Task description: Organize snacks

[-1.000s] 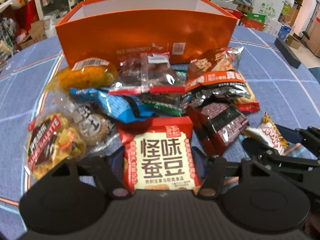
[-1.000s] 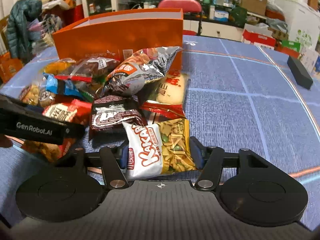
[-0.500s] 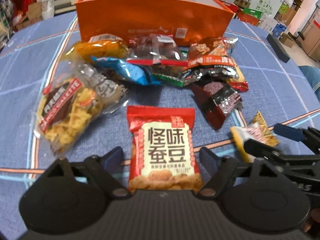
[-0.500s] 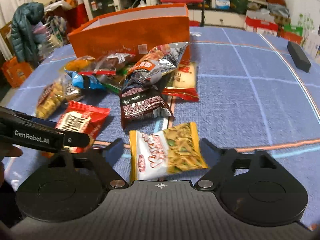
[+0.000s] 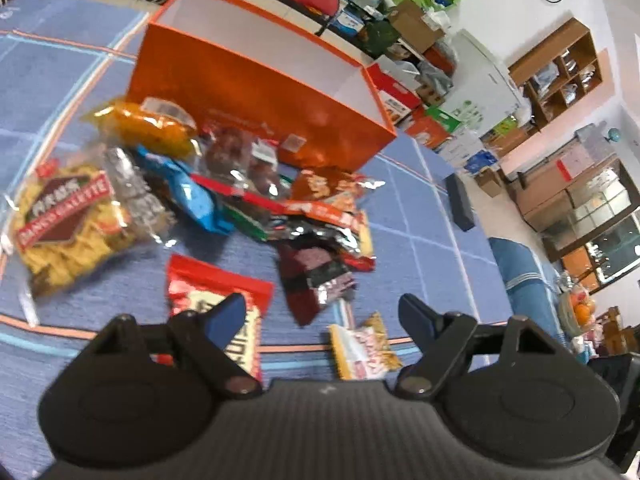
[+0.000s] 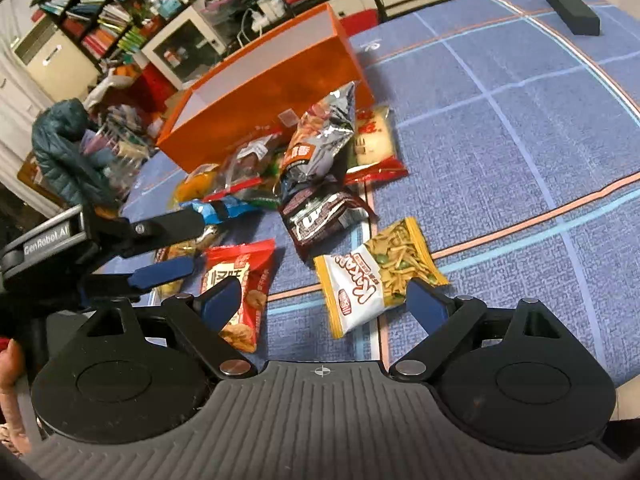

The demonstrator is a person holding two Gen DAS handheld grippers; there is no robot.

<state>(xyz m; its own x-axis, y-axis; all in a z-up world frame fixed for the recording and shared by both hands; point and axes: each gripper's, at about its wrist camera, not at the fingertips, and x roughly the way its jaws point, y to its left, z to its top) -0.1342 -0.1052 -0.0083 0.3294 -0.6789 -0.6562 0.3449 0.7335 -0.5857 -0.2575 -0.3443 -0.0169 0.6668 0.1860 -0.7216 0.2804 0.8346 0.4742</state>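
A tall cardboard box (image 5: pixel 256 92) is glossy orange outside and plain white inside. The woven tablecloth (image 6: pixel 500 168) is mid-blue, crossed by a grid of pale blue, white and salmon-orange lines. One flat snack packet (image 6: pixel 238 280) is red with a cream panel and dark lettering. A second plastic packet (image 6: pixel 380 276) is white with red letters at one end and yellow with green flecks at the other. A crinkled foil pouch (image 6: pixel 320 216) is dark maroon and silver. A clear bag of biscuits (image 5: pixel 66 228) shows yellow contents under a red-and-brown label.
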